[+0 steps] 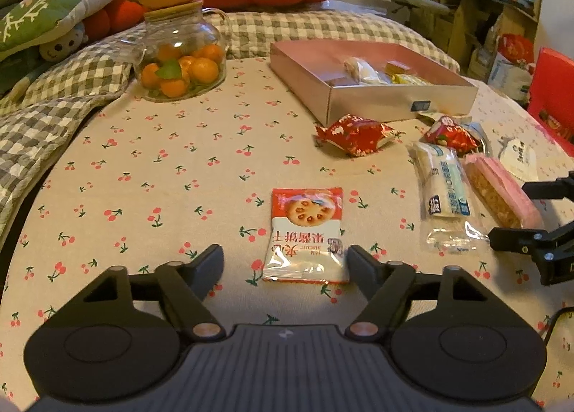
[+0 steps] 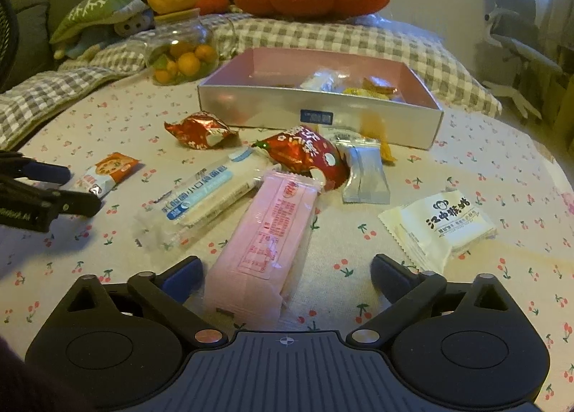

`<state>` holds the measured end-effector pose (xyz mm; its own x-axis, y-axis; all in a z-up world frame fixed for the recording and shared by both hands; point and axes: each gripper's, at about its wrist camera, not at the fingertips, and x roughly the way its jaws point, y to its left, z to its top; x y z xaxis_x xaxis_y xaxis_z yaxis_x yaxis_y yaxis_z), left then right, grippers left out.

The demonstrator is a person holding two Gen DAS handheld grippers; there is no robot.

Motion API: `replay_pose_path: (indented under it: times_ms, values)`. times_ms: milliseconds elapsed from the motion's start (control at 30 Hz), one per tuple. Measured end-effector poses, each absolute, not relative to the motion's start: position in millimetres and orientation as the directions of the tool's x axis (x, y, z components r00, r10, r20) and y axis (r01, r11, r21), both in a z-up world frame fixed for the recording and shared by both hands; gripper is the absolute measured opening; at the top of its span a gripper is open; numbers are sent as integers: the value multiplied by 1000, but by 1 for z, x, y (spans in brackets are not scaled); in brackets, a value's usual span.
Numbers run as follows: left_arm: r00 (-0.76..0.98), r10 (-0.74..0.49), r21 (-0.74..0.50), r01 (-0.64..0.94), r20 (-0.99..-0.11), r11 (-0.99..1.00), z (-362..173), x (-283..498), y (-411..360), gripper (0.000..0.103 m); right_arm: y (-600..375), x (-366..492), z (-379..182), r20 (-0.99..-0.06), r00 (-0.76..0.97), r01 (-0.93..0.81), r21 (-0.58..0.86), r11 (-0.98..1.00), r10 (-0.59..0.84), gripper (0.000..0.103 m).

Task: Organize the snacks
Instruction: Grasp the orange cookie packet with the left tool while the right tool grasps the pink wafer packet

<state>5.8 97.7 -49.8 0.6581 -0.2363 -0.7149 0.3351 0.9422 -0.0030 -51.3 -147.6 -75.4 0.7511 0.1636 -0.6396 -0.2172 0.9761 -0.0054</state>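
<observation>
A red and white biscuit packet lies flat on the cherry-print cloth between the fingers of my left gripper. Its right finger is at the packet's corner, the left finger stands apart, and the jaws are open. My right gripper is open astride the near end of a pink bar packet, pads not pressing. Beyond lie a long white-blue packet, two red wrapped snacks, a silver packet and a white packet. The open silver box holds several snacks.
A glass jar of small oranges stands at the back left beside a checked blanket and cushions. A red stool is past the table's right edge. The left gripper shows at the left of the right wrist view.
</observation>
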Motion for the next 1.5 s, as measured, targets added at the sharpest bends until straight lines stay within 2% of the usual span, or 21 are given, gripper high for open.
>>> replay_pose_path:
  times_ms: [233,400,500,867,1200,1233,1300,1467,1500]
  values:
    - [664,-239,-6,333,-709,943,-49,7,97,51,-141,-53,-71,-620,763,-240,-6,971,185,70]
    - [665,-240,-4,335,-708,942,-48,8,96,47,-139,-53,-69,-611,768,-249,-8,969,192,43]
    - [659,-242,-17,328,-712,944,-46,9,96,45,-140,-53,-66,-613,766,-246,3,969,196,35]
    - [640,-254,-43,326,-725,944,-40,10,92,43,-142,-50,-55,-631,743,-242,56,969,222,31]
    - [630,-276,-90,310,-726,946,-28,14,89,42,-153,-42,-35,-649,715,-196,171,966,260,31]
    - [628,-278,-96,308,-727,947,-27,15,89,38,-153,-40,-33,-650,713,-193,179,965,263,31]
    - [606,-291,-109,318,-741,942,-25,18,87,4,-156,-38,-28,-651,708,-183,204,962,273,31]
    - [583,-282,-92,334,-762,938,-26,22,81,5,-161,-31,-17,-645,707,-164,249,954,290,31]
    - [575,-280,-87,341,-768,936,-28,22,80,8,-162,-30,-16,-646,707,-161,252,954,289,31]
